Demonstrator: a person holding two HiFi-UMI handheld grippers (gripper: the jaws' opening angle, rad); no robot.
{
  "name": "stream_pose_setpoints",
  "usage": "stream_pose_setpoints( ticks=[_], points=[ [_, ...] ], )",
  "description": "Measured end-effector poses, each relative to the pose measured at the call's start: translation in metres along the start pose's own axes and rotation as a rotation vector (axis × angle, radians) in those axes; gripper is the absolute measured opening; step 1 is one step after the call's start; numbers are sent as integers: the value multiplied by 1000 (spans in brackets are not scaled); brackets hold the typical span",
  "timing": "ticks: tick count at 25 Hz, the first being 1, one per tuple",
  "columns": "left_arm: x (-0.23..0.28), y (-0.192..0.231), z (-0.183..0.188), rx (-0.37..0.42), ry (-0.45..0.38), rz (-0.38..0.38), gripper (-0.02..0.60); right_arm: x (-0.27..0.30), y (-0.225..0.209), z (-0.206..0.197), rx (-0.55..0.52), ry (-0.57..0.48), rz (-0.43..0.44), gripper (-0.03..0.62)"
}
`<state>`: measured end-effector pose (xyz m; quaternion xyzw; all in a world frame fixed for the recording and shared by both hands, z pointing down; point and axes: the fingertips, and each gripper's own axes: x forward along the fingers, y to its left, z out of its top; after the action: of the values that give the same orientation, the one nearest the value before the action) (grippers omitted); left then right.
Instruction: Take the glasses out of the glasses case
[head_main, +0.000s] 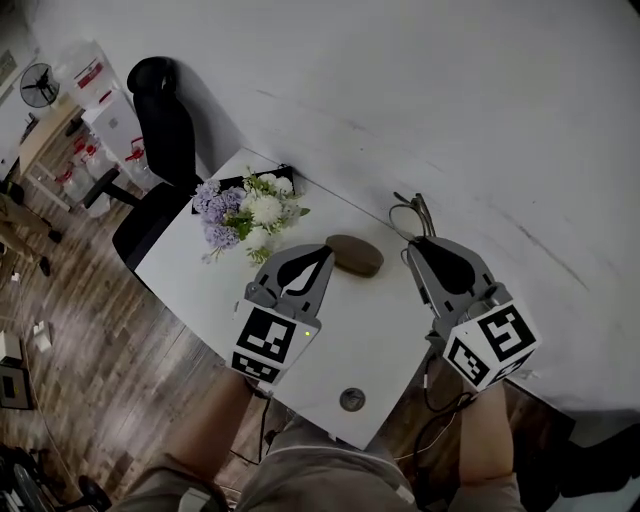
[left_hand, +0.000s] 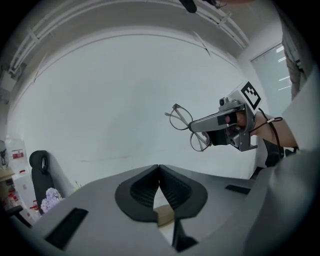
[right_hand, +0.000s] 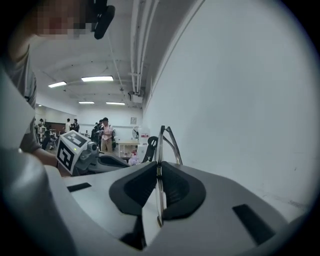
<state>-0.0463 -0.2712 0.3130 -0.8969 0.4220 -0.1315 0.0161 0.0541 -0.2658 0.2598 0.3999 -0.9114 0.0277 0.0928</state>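
Note:
The brown oval glasses case (head_main: 354, 255) lies on the white table (head_main: 380, 330), below and between my two raised grippers. My right gripper (head_main: 415, 243) is shut on the thin-rimmed glasses (head_main: 411, 212), which stick out past its tips close to the white wall. In the right gripper view the glasses (right_hand: 167, 141) stand edge-on between the pads of the right gripper (right_hand: 159, 165). From the left gripper view, the glasses (left_hand: 181, 119) hang in the air at the right gripper's tips. My left gripper (head_main: 325, 250) is shut with nothing in it, its jaws meeting in the left gripper view (left_hand: 159, 167).
A bunch of white and purple flowers (head_main: 248, 215) stands at the table's far left corner. A black office chair (head_main: 165, 150) is beyond it. A round cable hole (head_main: 352, 399) sits near the table's front edge. Several people (right_hand: 105, 131) stand far off in the room.

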Motion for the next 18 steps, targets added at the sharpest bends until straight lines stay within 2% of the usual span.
stream_pose_setpoints(
  ticks=[8, 18],
  points=[
    [-36, -20, 37, 46, -61, -23, 17, -61, 34, 39, 55, -141, -45, 52],
    [-74, -45, 49, 47, -83, -53, 17, -103, 75, 24, 134, -137, -44, 51]
  ],
)
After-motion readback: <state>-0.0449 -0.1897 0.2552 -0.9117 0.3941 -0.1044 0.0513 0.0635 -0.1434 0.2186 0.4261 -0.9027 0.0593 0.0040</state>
